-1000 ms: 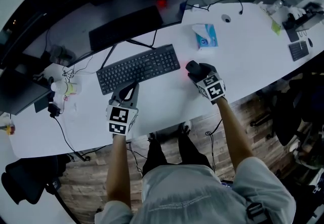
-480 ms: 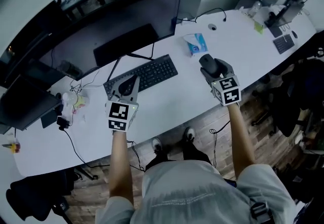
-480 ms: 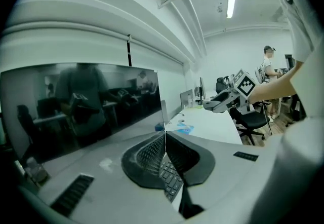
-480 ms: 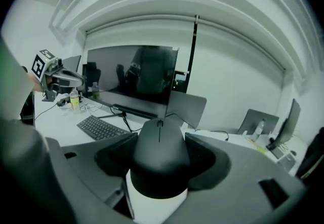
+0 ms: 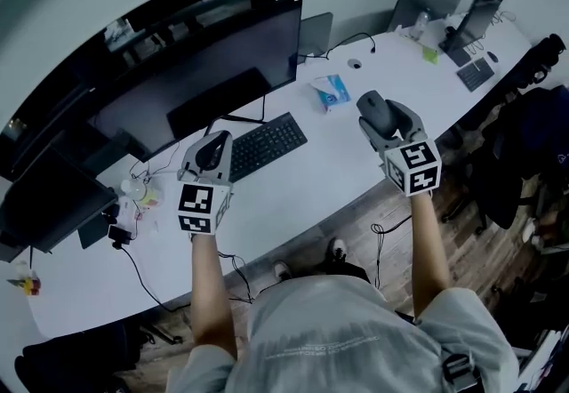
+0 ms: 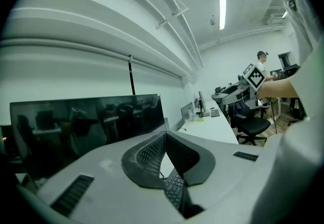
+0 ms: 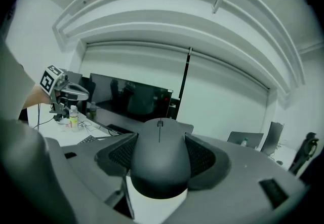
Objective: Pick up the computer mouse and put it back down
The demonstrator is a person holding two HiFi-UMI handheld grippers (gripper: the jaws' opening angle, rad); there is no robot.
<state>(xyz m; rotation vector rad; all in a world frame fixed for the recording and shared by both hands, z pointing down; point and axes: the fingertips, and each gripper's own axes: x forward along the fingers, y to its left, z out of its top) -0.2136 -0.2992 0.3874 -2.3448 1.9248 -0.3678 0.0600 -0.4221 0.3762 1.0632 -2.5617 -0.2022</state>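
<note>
A dark grey computer mouse sits clamped between the ribbed pads of my right gripper, held up high off the white desk. In the head view the mouse shows at the tip of that right gripper, lifted well above the desk's right part. My left gripper is raised too, over the left end of the black keyboard. Seen in its own view, the left gripper is shut with its pads pressed together and nothing between them.
A large dark monitor stands behind the keyboard. A blue and white tissue pack lies behind the mouse's spot. A small bottle and cables crowd the desk's left. A second keyboard and laptops lie far right. Office chairs stand right.
My right gripper has lifted the mouse off the desk and carried it up and to the right. The left gripper has risen as well and the head view has tilted upward.
</note>
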